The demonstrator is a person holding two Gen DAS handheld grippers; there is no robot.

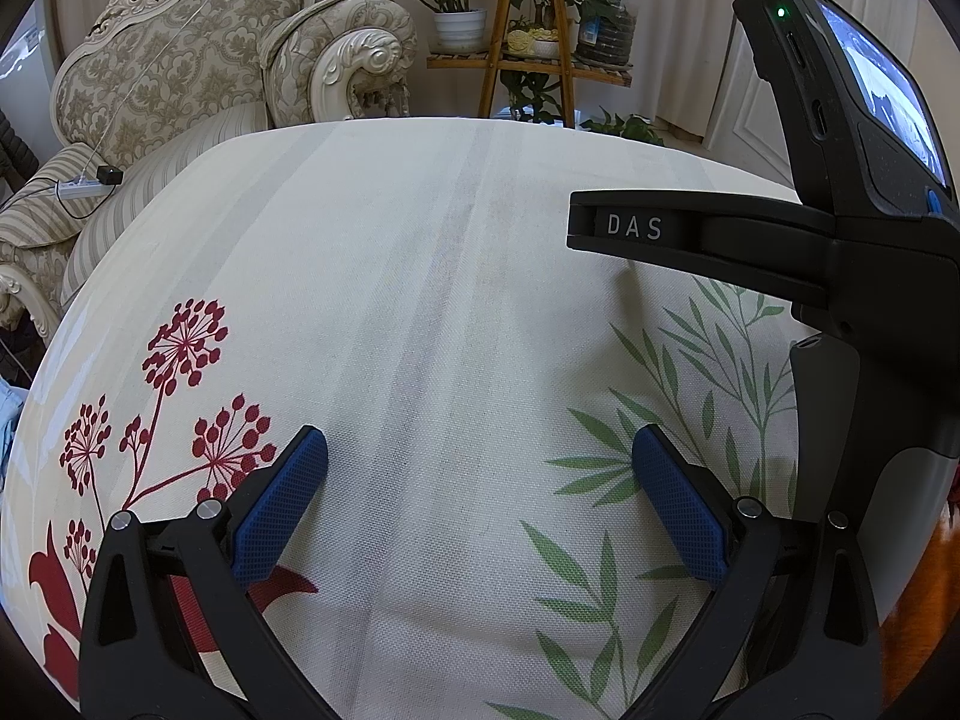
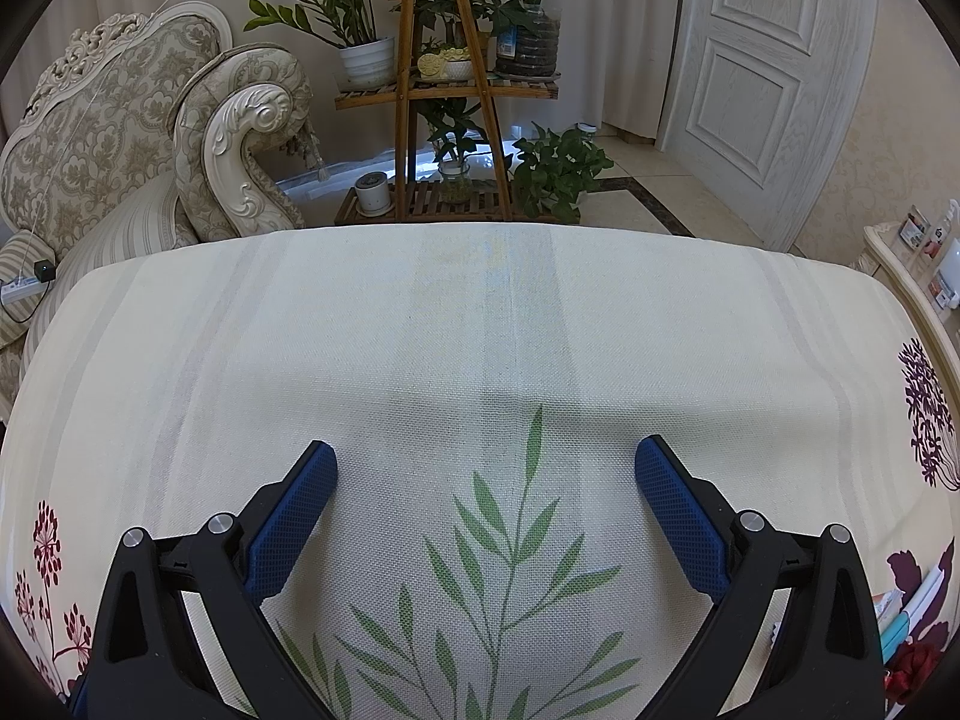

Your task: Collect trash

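Both grippers (image 1: 480,456) (image 2: 485,462) gape over bare tablecloth (image 2: 480,324).

Right claw (image 2: 485,468) spread wide over tablecloth (image 2: 480,330); possibly papers (image 2: 906,606) at right edge.

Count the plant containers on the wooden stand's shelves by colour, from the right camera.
White pots: 3
Clear containers: 2
Total: 5
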